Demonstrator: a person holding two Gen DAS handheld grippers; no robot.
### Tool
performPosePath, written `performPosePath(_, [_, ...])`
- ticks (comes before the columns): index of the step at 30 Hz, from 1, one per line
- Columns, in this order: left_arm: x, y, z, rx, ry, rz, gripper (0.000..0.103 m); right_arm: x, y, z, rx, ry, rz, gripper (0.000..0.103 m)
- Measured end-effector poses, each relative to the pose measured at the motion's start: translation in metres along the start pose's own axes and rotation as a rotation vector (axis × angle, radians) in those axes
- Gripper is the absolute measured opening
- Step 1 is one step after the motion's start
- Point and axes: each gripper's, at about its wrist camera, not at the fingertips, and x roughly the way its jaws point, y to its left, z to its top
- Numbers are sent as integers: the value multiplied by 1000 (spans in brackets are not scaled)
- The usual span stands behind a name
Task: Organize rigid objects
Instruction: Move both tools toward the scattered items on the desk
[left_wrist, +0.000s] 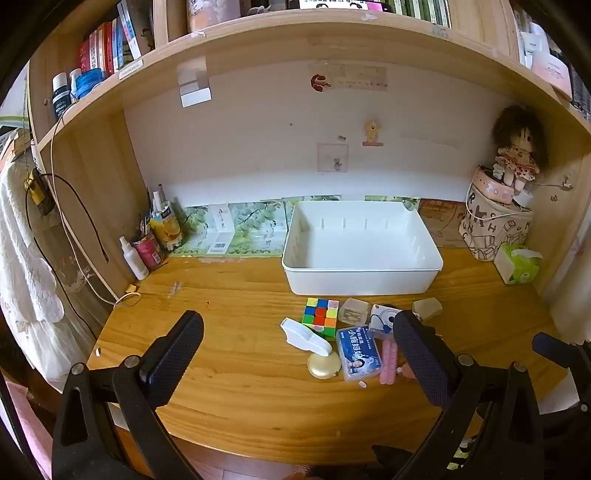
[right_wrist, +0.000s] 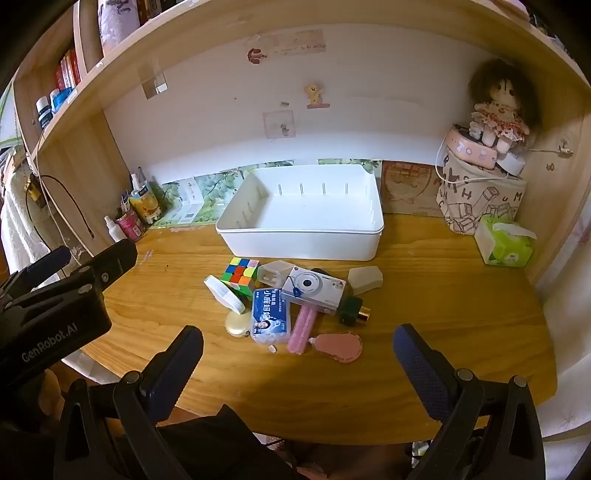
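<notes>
White bin (right_wrist: 303, 236) and clutter lie beyond both spread-apart tools (right_wrist: 297, 354), untouched.

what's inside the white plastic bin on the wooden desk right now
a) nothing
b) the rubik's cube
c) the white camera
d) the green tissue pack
a: the white plastic bin shows only its bare floor, while the multicoloured puzzle cube and white compact camera lie on the wooden desk in front of it.

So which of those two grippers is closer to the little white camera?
The right gripper. The white camera lies just ahead between its open fingers; the left gripper hangs further off to the left, the camera beside its right finger.
</notes>
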Motion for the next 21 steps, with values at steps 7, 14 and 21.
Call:
performPosePath(7, [1,1,6,-7,6,-6,102,0,4,-1,5,-4,5,103])
performPosePath(14, [1,3,6,-1,2,-2,102,2,7,-3,9,4,12,103])
performPosePath(21, [12,23,13,-16,31,-39,102,11,15,1,48,51,8,103])
